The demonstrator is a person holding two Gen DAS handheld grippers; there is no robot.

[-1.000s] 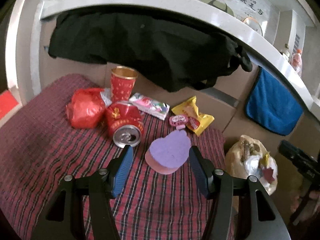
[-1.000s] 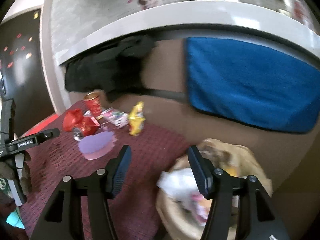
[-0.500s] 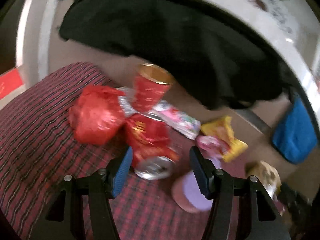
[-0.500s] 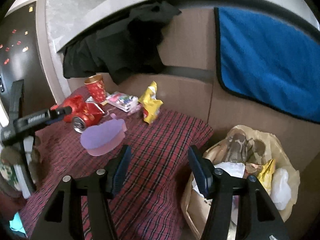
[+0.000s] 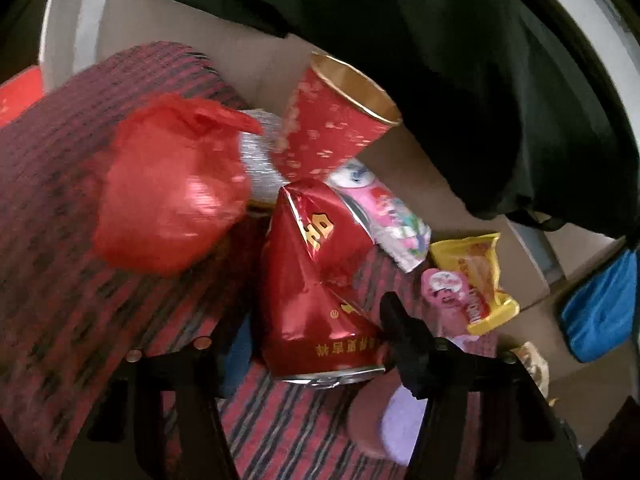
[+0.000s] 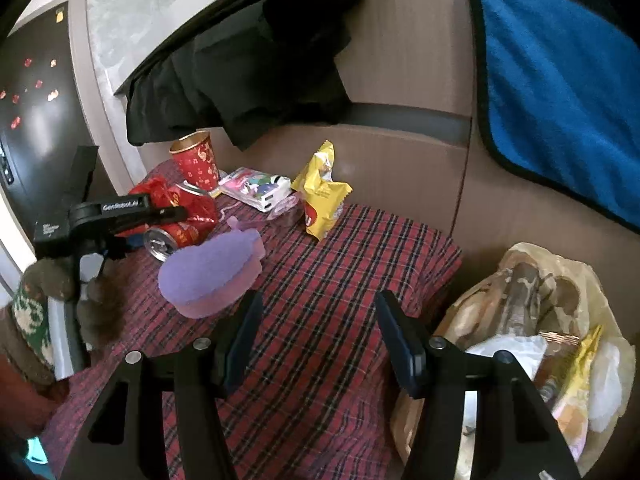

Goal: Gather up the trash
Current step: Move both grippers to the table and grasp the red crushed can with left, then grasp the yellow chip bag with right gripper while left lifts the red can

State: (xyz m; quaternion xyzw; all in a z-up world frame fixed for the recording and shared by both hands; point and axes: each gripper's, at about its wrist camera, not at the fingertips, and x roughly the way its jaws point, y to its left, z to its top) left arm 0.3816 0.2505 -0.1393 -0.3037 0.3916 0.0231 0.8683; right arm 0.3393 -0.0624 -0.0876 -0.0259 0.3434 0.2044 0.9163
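The left gripper [image 5: 316, 344] straddles the crushed red aluminium can [image 5: 316, 280], which lies on its side on the red plaid cloth [image 6: 320, 320]; its 2 jaws are wide and not yet pinching, likely so the dented body fits between them. The right gripper [image 6: 318, 340] hangs open and empty beside the beige plastic trash bag [image 6: 532, 320], probably ready to steady it

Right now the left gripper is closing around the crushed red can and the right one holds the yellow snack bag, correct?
Not quite. The right gripper is open and empty above the plaid cloth; the yellow snack bag lies untouched, as the right wrist view shows. The left gripper does straddle the crushed red can.
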